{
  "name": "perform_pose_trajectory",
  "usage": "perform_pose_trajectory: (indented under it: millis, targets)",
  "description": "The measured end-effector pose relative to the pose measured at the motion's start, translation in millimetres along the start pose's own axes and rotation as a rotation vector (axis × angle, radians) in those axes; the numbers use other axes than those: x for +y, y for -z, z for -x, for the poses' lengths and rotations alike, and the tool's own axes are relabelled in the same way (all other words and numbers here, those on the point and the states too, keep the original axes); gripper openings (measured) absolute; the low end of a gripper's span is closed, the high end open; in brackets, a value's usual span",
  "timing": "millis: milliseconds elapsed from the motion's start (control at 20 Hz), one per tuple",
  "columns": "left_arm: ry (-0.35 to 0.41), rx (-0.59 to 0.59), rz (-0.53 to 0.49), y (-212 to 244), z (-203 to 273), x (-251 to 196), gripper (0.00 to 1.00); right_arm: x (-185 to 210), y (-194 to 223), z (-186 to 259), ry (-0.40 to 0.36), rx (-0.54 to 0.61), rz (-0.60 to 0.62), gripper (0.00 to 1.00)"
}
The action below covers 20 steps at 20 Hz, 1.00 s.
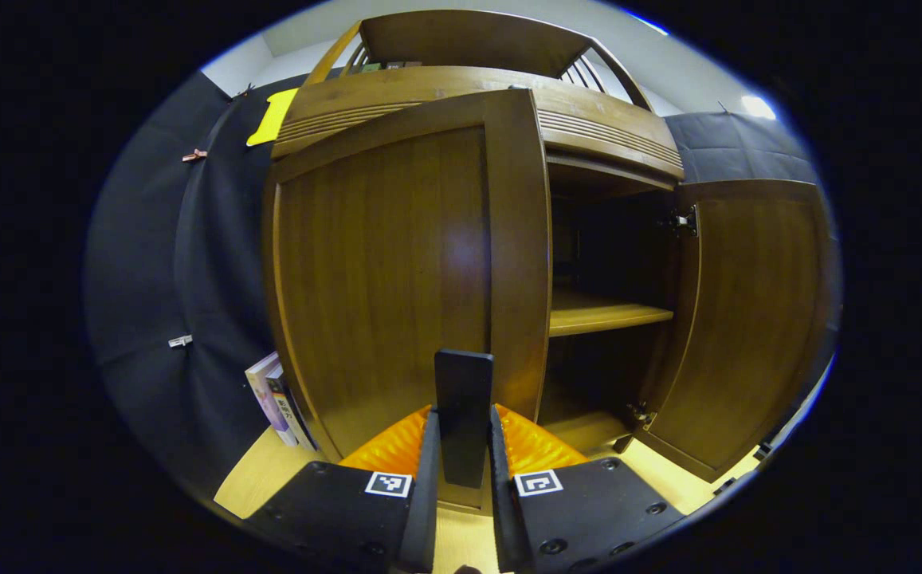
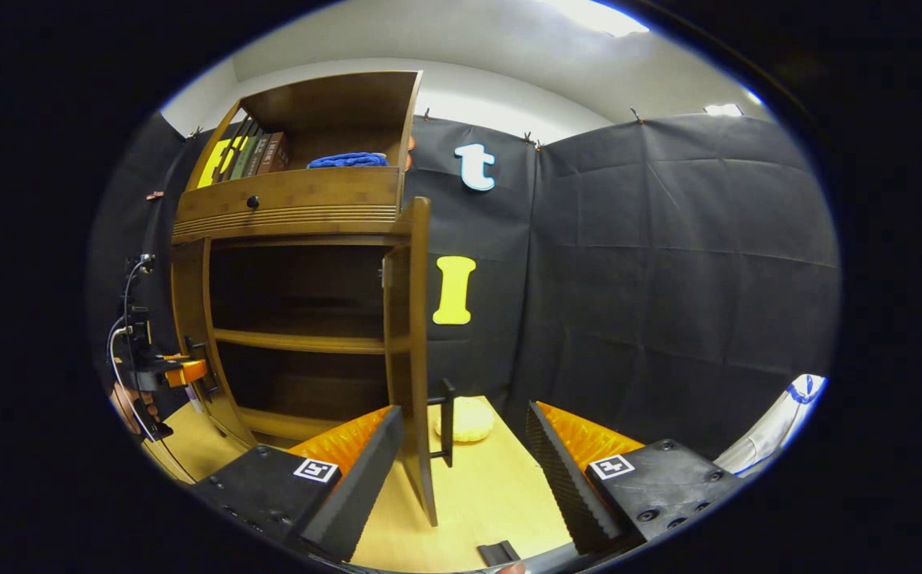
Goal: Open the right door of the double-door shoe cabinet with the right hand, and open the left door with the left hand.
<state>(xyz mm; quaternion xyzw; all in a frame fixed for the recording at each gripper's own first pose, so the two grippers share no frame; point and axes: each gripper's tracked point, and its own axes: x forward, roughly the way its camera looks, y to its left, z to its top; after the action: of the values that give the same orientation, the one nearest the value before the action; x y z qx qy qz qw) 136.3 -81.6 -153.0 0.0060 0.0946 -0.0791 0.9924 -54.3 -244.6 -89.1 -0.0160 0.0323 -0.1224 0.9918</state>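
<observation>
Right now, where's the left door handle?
In the left gripper view the left door handle stands upright at bottom centre, clamped in the left gripper, on the left door by its free edge, beside the open cabinet shelf.

Brown wood shoe cabinet (image 1: 381,271), black handle (image 1: 463,414) (blue cloth (image 2: 347,160) on top), pale yellow table (image 2: 484,486).

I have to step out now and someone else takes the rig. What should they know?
Left gripper: shut on the left door's handle; left door looks only partly open.
Right gripper: open, holding nothing, by the right door's handle.
Right door: swung wide, shelves showing; that step looks done.
Left to do: pull the left door fully open, then let go.
</observation>
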Motion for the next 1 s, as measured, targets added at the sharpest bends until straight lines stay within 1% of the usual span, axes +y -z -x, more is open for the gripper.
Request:
perform_pose_trajectory:
  millis: [50,200,250,350,400,550,750,1000]
  targets:
    - [-0.003,0.0,0.004,1,7,3,0.33,8,-2,0,-0.016,0.0,-0.004,0.99]
    - [-0.013,-0.001,0.012,5,26,15,0.32,30,-2,0,-0.052,-0.005,0.001,0.98]
    - [-0.016,-0.001,0.016,6,33,19,0.3,36,-2,1,-0.063,-0.007,0.002,1.0]
    - [-0.024,-0.004,0.027,8,46,28,0.32,52,-2,0,-0.088,-0.008,-0.002,0.98]
    - [-0.028,-0.003,0.034,10,52,34,0.3,60,-1,-1,-0.103,-0.007,-0.006,0.98]
    - [-0.041,-0.005,0.048,13,70,49,0.27,78,1,-2,-0.127,-0.005,-0.009,0.98]
    - [-0.066,-0.017,0.043,14,90,69,0.19,105,1,-1,-0.164,-0.009,-0.004,0.98]
    - [-0.079,-0.028,0.052,21,107,99,0.16,129,4,3,-0.19,-0.015,-0.008,0.98]
